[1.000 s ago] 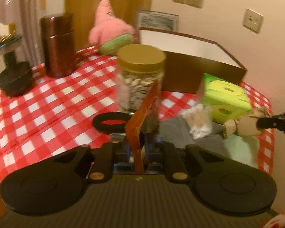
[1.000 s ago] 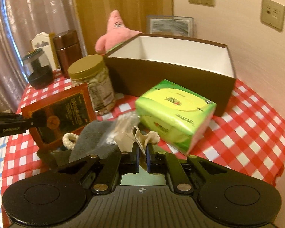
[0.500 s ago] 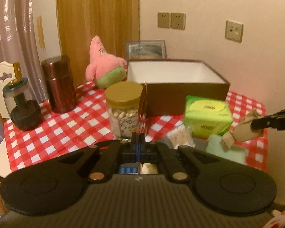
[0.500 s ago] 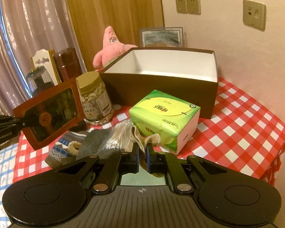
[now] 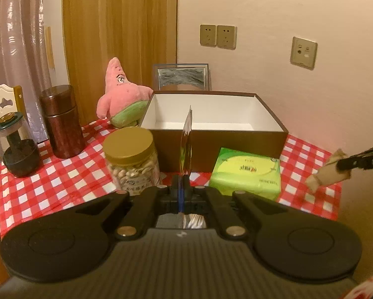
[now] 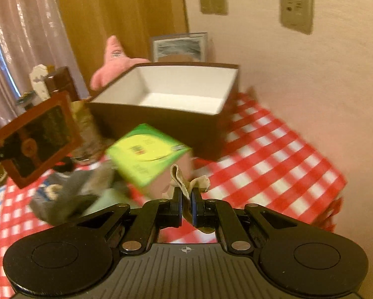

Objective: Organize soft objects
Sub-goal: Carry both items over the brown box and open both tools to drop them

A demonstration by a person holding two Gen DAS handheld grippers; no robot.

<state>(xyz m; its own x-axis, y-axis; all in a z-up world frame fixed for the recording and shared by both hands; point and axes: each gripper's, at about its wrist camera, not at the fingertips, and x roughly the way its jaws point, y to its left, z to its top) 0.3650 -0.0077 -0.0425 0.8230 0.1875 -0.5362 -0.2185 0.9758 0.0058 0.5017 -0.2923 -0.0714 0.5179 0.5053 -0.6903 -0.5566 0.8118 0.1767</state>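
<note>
My left gripper (image 5: 184, 186) is shut on a thin flat packet (image 5: 187, 147) with a red-brown border, seen edge-on here and face-on in the right wrist view (image 6: 37, 137). It hangs above the table in front of the open brown box (image 5: 271, 134). My right gripper (image 6: 186, 199) is shut on a beige cloth (image 6: 184, 183), which also shows at the right edge of the left wrist view (image 5: 328, 172). A green tissue pack (image 5: 246, 172) lies before the box. A pink starfish plush (image 5: 121, 99) leans at the box's back left. Grey socks (image 6: 62, 194) lie blurred at lower left.
On the red checked tablecloth (image 5: 62, 182) stand a gold-lidded jar of nuts (image 5: 131, 159), a brown canister (image 5: 62, 122) and a glass jar on a dark base (image 5: 17, 149). A framed picture (image 5: 181, 77) leans on the wall behind the box. The table's edge runs close on the right.
Both grippers have risen and drawn back from the table. The packet has turned edge-on in the left view. The beige cloth has been carried right, off the sock pile.
</note>
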